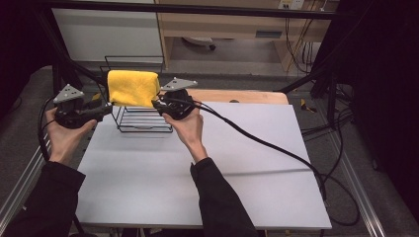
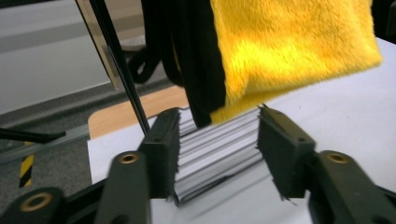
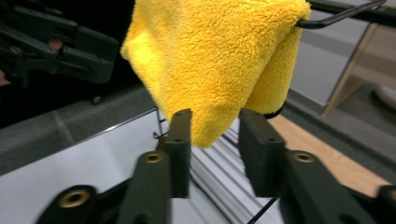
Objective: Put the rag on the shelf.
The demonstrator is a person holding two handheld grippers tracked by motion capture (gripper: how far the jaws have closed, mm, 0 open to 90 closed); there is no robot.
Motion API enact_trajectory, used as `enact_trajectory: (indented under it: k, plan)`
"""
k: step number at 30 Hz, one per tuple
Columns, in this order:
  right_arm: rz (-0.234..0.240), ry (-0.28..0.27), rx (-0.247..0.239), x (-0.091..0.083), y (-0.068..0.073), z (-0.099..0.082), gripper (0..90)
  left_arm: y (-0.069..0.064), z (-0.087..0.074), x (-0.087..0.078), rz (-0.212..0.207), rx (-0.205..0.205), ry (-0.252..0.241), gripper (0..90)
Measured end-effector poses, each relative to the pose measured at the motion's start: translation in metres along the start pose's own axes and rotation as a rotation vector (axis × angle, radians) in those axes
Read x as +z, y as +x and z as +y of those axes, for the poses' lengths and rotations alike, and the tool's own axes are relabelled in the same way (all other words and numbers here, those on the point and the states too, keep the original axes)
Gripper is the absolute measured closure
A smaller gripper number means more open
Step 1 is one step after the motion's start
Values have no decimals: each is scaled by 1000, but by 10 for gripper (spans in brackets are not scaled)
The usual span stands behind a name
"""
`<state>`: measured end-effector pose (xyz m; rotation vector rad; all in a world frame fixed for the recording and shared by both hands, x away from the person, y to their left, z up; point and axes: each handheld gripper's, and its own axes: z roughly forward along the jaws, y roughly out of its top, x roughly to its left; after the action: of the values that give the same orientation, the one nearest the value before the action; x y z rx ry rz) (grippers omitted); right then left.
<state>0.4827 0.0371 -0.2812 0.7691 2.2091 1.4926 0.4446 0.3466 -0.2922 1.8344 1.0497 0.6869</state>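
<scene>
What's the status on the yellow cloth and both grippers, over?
Left gripper open, just below the cloth's corner. Right gripper open, cloth's lower tip between its fingers, not pinched. Yellow cloth draped over wire rack. Nothing in the way.

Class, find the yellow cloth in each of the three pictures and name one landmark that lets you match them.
High view: the yellow cloth hangs over the black wire rack, upper left of centre, between the two tools.
Left gripper view: upper right, its lower edge above the jaws.
Right gripper view: top centre, its lower corner hanging between the jaws.
Shared landmark: the wire rack on the white table.
</scene>
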Motion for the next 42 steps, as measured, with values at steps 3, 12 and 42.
enact_trajectory:
  k: [3,12,42]
  plan:
    - [11,22,-1,-10,-3,-3,508,-3,-7,-3,-21,-5,8,388]
    - [15,100,22,-44,-21,-36,238,-28,-38,7,-93,-8,58,229]
    - [-84,186,213,-184,-97,-217,5,-96,-120,47,-244,25,168,70]
